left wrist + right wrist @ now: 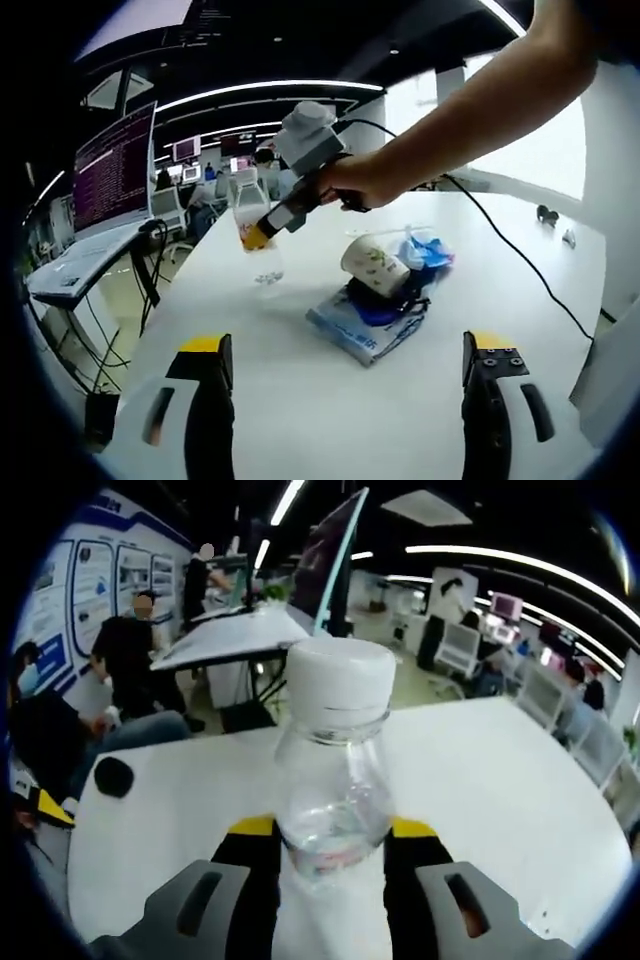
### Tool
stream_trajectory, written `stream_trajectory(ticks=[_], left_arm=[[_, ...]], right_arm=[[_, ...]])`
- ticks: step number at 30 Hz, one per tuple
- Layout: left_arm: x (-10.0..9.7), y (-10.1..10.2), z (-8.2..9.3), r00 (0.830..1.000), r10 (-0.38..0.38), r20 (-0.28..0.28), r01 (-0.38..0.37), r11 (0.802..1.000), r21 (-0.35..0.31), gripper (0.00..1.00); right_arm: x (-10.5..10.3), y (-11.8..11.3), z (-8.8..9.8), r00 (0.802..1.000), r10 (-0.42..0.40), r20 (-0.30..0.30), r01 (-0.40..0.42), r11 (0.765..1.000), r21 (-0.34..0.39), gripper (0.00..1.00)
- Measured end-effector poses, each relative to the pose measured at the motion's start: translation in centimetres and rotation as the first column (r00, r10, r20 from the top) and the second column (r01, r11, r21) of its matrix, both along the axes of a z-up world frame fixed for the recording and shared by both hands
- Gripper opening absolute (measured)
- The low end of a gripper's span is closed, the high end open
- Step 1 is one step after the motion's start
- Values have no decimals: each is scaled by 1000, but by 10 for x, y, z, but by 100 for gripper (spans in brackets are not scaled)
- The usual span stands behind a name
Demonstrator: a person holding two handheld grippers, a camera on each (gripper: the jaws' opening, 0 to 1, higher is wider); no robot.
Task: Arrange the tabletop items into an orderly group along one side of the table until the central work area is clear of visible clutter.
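Note:
A clear plastic bottle [335, 740] with a white cap stands upright on the white table [500, 780], a little water in its base. My right gripper [332, 830] is shut on its lower body, one yellow-tipped jaw on each side. In the left gripper view a hand holds that right gripper [257, 237] on the bottle [262, 258] at the table's far left. Right of it lies a pile: a paper cup [375, 265] on its side, a blue-and-white packet [365, 325] and a blue bag [425, 248]. My left gripper [340, 350] stands open, low over bare table, short of the pile.
A black cable [510, 250] runs from the right gripper across the table. Small dark items [547, 213] lie at the far right edge. A monitor [112, 170] stands on a side desk to the left. A black round object [113, 776] sits near seated people.

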State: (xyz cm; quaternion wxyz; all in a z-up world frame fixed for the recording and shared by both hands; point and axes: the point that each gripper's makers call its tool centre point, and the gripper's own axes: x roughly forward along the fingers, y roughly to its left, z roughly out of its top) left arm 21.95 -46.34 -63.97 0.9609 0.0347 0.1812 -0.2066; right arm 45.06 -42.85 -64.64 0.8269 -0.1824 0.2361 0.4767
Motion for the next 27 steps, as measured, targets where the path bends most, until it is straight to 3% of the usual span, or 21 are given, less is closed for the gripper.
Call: stream_trajectory(ticks=[13,27], left_arm=[[-2,14,7,998,59,-8,-59,998,-14,100],[-21,15,19,997,75,-3,-75,997,33,100]], right_arm=[[7,4,-1,1000,-1,13,0,1000,2,36],[13,5,-7,1000,-9,14,9,1000,4,36]])
